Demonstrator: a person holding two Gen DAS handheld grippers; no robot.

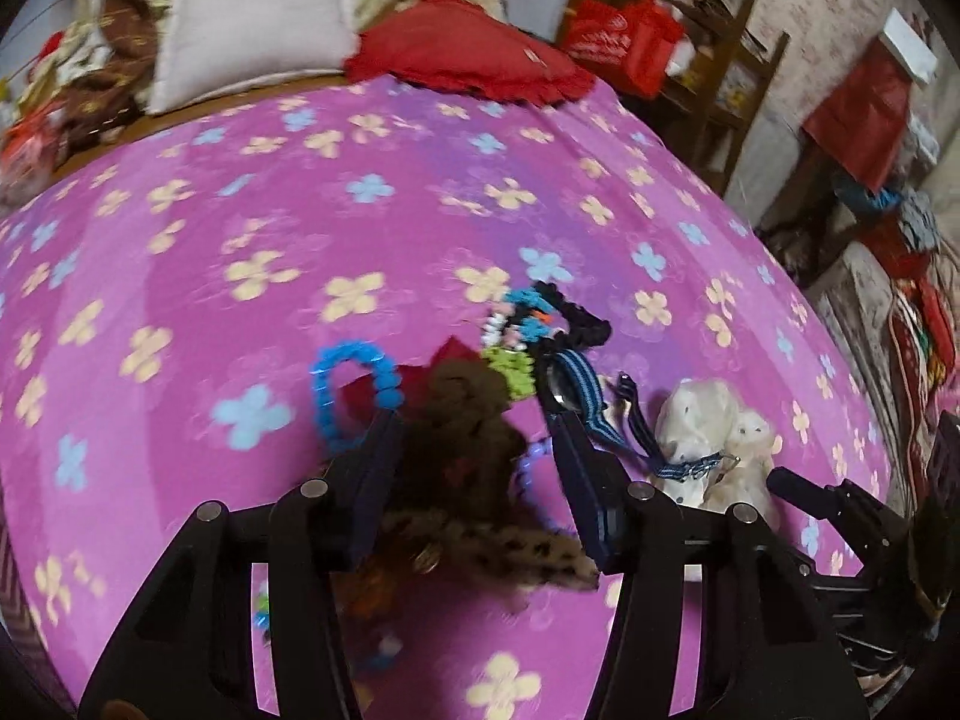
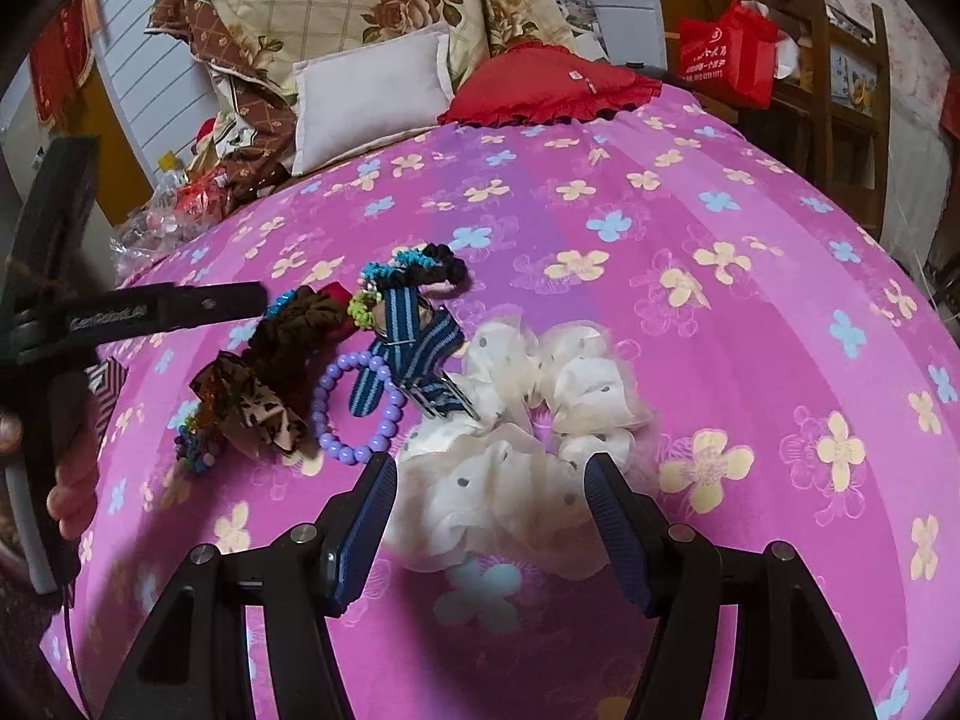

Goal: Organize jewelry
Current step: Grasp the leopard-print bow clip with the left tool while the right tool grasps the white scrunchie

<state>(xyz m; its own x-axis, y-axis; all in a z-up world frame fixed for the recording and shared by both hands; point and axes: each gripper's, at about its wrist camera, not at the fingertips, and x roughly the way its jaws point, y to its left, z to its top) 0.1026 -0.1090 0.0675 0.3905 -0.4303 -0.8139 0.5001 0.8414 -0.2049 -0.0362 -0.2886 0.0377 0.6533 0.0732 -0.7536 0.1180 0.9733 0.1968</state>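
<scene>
Pile of hair ties & bracelets on pink flowered bedspread [image 2: 690,192], roughly mid-bed. In pile: brown scrunchie [image 2: 300,324], leopard-print scrunchie [image 2: 258,408] just beside it, purple bead bracelet [image 2: 354,408] lying flat, blue striped bow clip [image 2: 396,354] partly over the bracelet, black scrunchie [image 2: 438,267] at far edge w/ small green tie [image 2: 363,303] next to it, multicolor bead bracelet [image 2: 195,450] at near-left end. Big white dotted scrunchie [image 2: 528,420] touching bow clip, right side of pile. Right gripper [image 2: 489,474] low over white scrunchie, jaws apart, near ruffle between blue pads, no clear contact so not clamped. Left gripper [image 1: 474,438] over brown scrunchie, jaws apart & straddling it; left view blurred, can't tell if pads press on fabric. Blue bead bracelet [image 1: 354,396] just left of left finger in that view. Left gripper also seen from right cam at far left, held by a hand [image 2: 66,480]. Beyond pile: white pillow [image 2: 372,102], red pillow [image 2: 552,90], floral quilt [image 2: 360,0] at head of bed; red bag [image 2: 729,54] on wooden chair [image 2: 852,108] off right side.
</scene>
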